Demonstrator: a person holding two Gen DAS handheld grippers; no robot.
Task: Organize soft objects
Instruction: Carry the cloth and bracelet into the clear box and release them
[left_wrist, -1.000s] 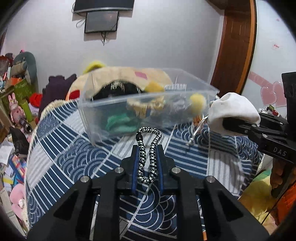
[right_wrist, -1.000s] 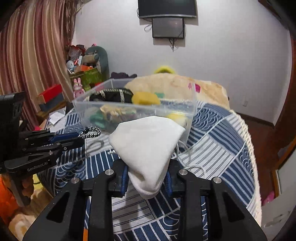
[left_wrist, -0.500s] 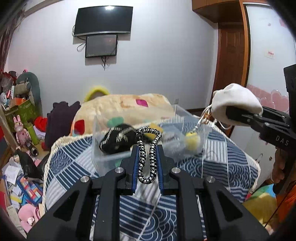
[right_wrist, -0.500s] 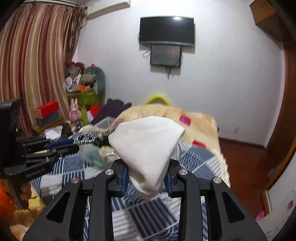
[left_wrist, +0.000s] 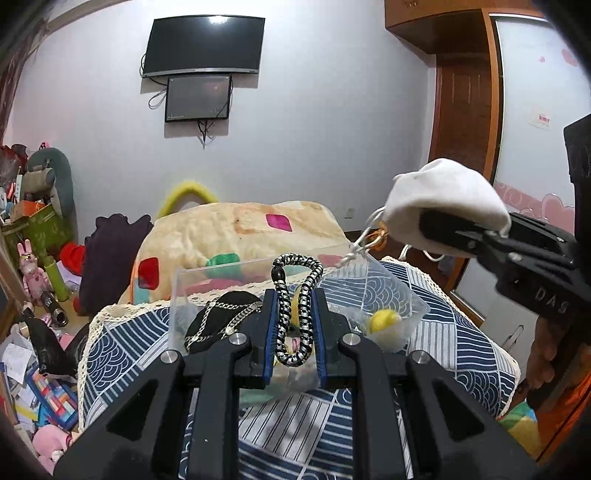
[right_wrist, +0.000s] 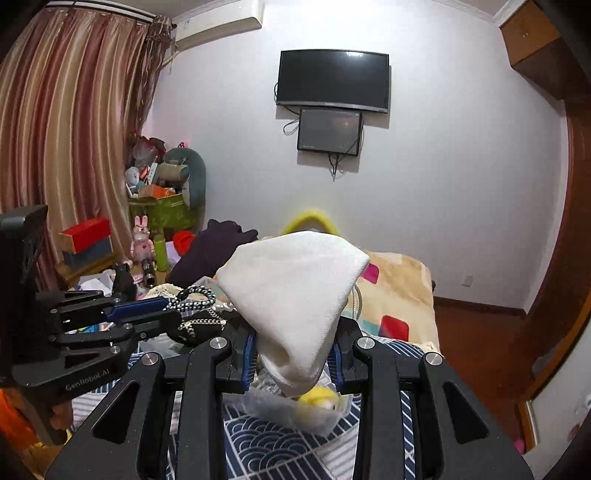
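My left gripper (left_wrist: 294, 295) is shut on a black-and-white braided cord loop (left_wrist: 295, 314) and holds it above the clear plastic bin (left_wrist: 207, 275) on the bed. My right gripper (right_wrist: 291, 354) is shut on a white soft cloth bundle (right_wrist: 291, 291) with a white string hanging from it, held above the bin's right side; it also shows in the left wrist view (left_wrist: 443, 195). The bin holds a black item with a chain (left_wrist: 218, 325), a yellow ball (left_wrist: 384, 319) and other soft items. The left gripper also shows in the right wrist view (right_wrist: 147, 312).
The bin stands on a blue-and-white patterned bedspread (left_wrist: 458, 350). A beige blanket with coloured patches (left_wrist: 236, 232) lies behind it. Toys and boxes crowd the floor and shelf at left (left_wrist: 37, 229). A wooden door (left_wrist: 461, 122) is at the right.
Both grippers have risen with their loads and tilted up: the bin dropped lower in both views, and the wall screens came into sight. Both holds are unchanged.
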